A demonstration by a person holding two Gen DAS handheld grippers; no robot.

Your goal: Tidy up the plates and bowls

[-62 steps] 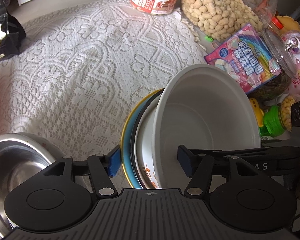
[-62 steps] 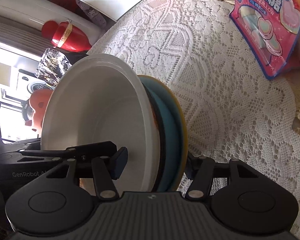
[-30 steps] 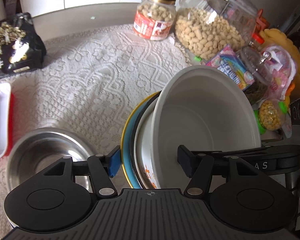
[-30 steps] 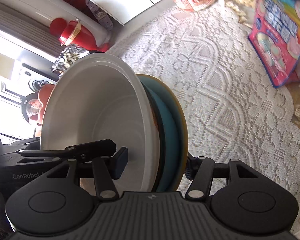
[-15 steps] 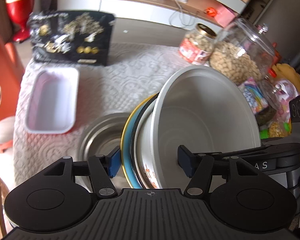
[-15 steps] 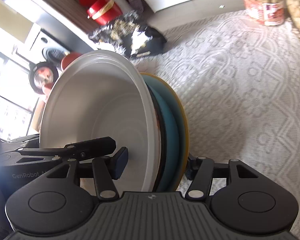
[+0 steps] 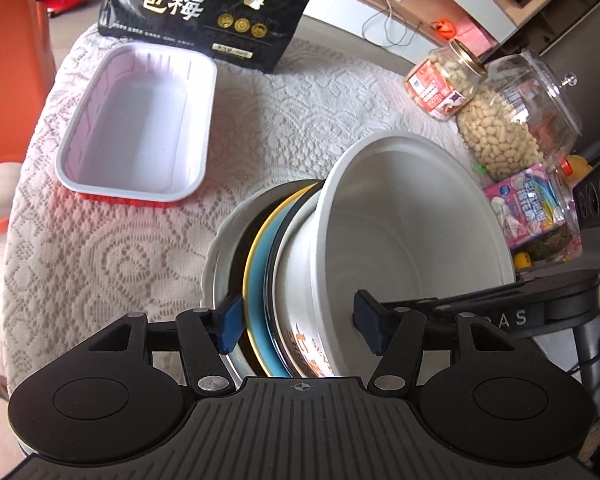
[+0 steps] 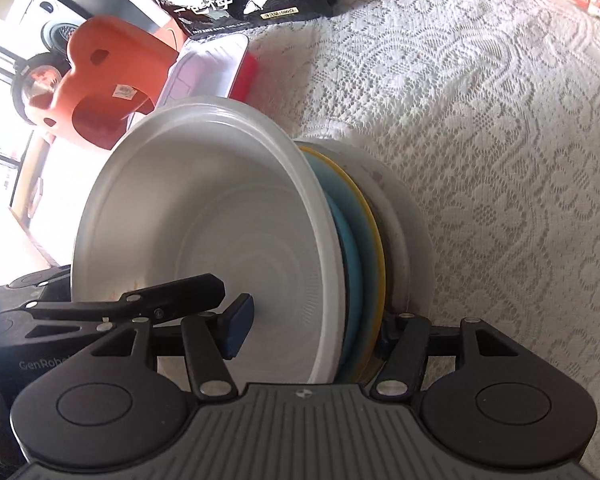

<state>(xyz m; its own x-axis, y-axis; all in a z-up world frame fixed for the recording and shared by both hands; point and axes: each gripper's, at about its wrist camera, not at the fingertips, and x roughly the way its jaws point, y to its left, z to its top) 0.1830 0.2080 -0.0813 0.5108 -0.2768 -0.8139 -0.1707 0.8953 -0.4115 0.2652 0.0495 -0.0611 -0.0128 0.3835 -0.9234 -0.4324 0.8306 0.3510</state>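
Stacked white bowl point(image 7: 412, 232) and blue plate point(image 7: 258, 276) between both tongs, left tongs point(image 7: 296, 324) closing, right tongs point(image 8: 312, 330) opening, white tray point(image 7: 140, 128) at ten o'clock on lace tabletop point(image 7: 300, 112).

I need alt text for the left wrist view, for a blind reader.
The left gripper, jaws closing, spans a tilted stack of dishes topped by a white bowl above a lace tablecloth. Behind it lie an empty white tray and jars of peanuts.
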